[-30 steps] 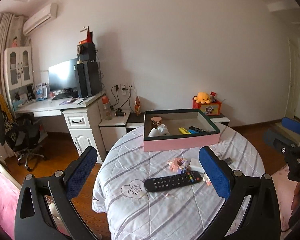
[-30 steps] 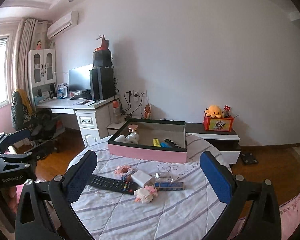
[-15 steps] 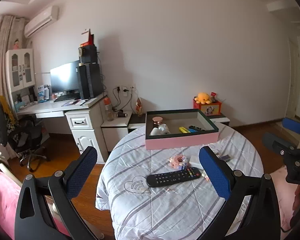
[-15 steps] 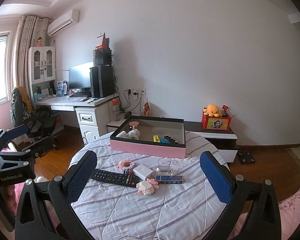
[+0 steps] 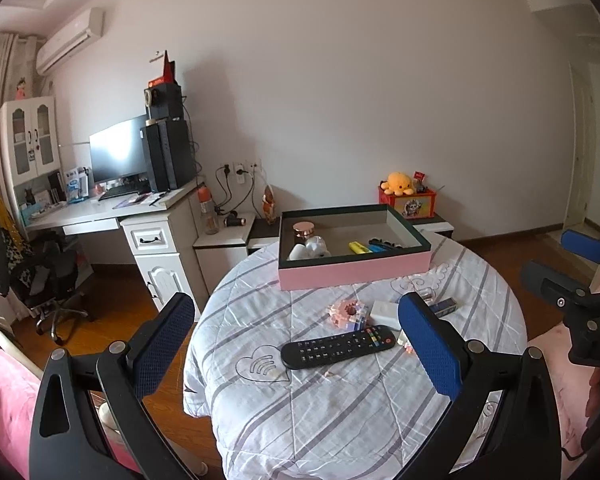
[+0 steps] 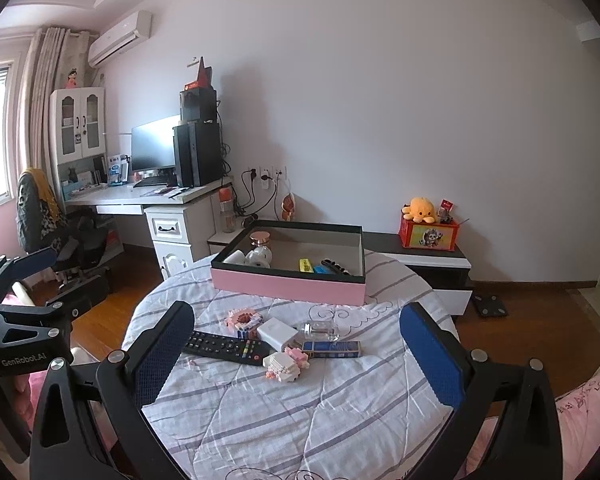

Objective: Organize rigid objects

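A black remote [image 6: 227, 348] lies on the round quilt-covered surface [image 6: 300, 408], just ahead of the right gripper [image 6: 296, 356] and nearer its left jaw. Beside the remote sit a pink block ring [image 6: 242, 319], a white box [image 6: 277, 333], a clear small jar [image 6: 318, 330] on its side, a blue flat case [image 6: 332, 348] and a pale block figure [image 6: 285, 365], all between the right jaws' line of sight. Beyond them, at the far edge, stands the pink tray [image 6: 288, 287], holding a rose-capped bottle [image 6: 259, 241], a yellow marker [image 6: 306, 266] and other small items. Both grippers hover with jaws wide apart, holding nothing. The left gripper [image 5: 296, 344] frames the remote between its jaws.
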{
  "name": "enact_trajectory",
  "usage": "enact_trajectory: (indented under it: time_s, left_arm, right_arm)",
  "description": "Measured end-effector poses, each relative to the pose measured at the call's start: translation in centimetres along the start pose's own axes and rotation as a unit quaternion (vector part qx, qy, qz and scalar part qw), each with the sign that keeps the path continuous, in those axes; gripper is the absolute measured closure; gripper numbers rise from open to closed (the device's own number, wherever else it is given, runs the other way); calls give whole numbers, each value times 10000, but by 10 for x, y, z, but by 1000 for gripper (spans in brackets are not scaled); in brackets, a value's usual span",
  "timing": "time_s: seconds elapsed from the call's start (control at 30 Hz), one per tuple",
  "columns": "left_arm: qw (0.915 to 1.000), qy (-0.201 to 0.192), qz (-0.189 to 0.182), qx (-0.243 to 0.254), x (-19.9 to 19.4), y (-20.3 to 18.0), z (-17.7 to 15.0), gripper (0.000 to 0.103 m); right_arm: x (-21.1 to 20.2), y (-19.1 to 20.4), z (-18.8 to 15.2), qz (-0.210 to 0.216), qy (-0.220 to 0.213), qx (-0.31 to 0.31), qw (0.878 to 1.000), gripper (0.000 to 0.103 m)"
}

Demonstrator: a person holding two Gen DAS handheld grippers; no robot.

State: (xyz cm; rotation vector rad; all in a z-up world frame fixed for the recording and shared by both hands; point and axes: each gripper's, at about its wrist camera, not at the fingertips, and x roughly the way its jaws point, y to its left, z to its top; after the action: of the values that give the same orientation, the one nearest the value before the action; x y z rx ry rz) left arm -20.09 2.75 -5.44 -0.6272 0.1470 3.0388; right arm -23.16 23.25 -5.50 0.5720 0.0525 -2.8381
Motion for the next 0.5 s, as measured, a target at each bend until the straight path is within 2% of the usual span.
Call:
enact_trajectory:
  time_s: [0.3,0.5]
  left_arm:
    - [9996,265,-53,77,23,-6,-10,0]
    - [9979,644,-70,-51,51,-2,-25,0]
  right_arm:
    - [17,-10,-10,-49,236,107,9997,0]
    - [41,-24,-26,-140,552,241,9981,0]
